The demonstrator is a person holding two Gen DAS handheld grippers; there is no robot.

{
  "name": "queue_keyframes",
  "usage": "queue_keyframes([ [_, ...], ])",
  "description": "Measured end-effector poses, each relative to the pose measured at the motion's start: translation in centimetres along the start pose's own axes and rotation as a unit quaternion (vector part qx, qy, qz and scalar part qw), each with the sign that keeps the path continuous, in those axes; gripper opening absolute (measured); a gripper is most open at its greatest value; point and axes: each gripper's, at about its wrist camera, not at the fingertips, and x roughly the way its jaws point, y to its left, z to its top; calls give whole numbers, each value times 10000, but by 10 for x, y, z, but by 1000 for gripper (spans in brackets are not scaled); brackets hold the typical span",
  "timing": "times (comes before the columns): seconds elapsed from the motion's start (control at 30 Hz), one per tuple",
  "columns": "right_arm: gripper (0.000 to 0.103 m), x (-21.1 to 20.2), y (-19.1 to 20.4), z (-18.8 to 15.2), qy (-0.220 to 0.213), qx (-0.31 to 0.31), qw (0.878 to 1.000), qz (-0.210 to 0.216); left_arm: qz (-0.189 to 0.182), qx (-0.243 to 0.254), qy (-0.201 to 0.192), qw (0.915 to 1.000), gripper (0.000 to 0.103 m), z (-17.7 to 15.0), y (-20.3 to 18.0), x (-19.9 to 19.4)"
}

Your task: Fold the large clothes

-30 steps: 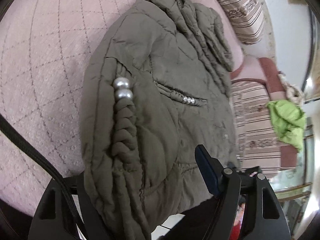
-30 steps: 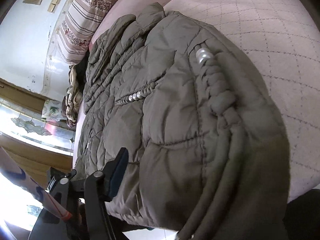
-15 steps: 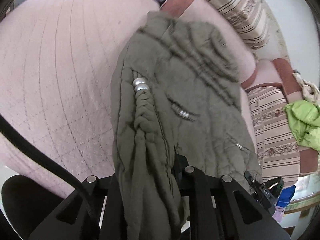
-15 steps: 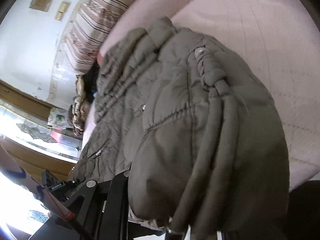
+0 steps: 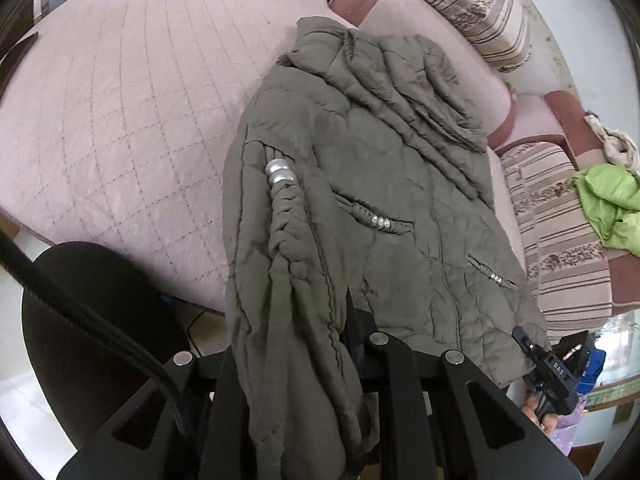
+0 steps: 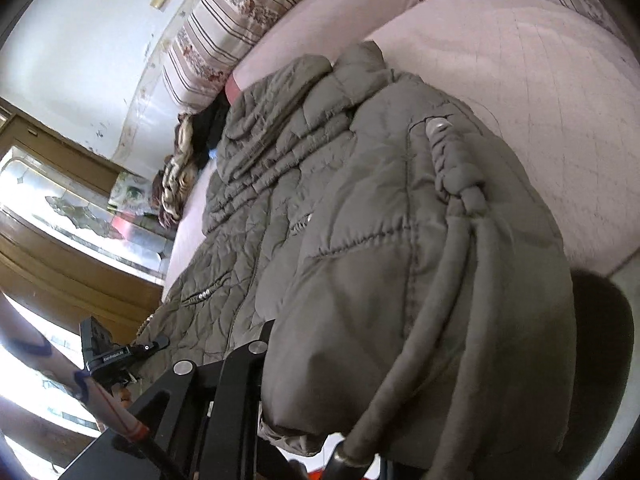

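An olive quilted jacket [image 5: 400,168] lies spread on the pink quilted bed cover [image 5: 120,120], collar far, hem near me. A braided cord with silver beads [image 5: 282,174] runs down its left side. My left gripper [image 5: 304,356] is shut on the bunched hem, which hangs over and hides its fingertips. My right gripper [image 5: 528,344] shows at the hem's right corner. In the right wrist view the jacket [image 6: 360,200] fills the middle. My right gripper [image 6: 300,380] is shut on a thick fold of hem beside a braid [image 6: 452,168]. My left gripper [image 6: 152,346] sits small at the left hem.
Striped cushions [image 5: 480,8] line the sofa back on the right. A lime green garment [image 5: 608,204] lies on the striped seat. A black round seat [image 5: 92,320] stands below the bed edge, and a dark cable [image 5: 100,340] crosses it. A wood-framed window [image 6: 60,208] is at left.
Both grippers went from open beside the hem to shut on it. They have risen and pulled back, lifting the hem off the bed edge so more of the jacket shows.
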Motion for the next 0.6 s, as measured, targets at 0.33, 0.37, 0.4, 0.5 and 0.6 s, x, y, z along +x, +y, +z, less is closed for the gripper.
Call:
queue_keyframes([
  [0.33,20,-4,55,64,-290,-423,9985,212,80,337,-635,9974,16,61,-46,-27],
  [0.37,20,-3,61,70,-304,-442,9983,215,84,375,-714,9967,16,68,-52,-30],
  [0.4,20,-2,68,78,-351,-483,9980,220,83,400,-771,9962,16,74,-56,-32],
  [0.5,20,-1,82,96,-458,-559,9972,195,70,471,-923,9946,16,92,-67,-39],
  [0.6,20,0,94,112,-564,-648,9962,172,143,549,-1105,9923,16,115,-82,-42],
])
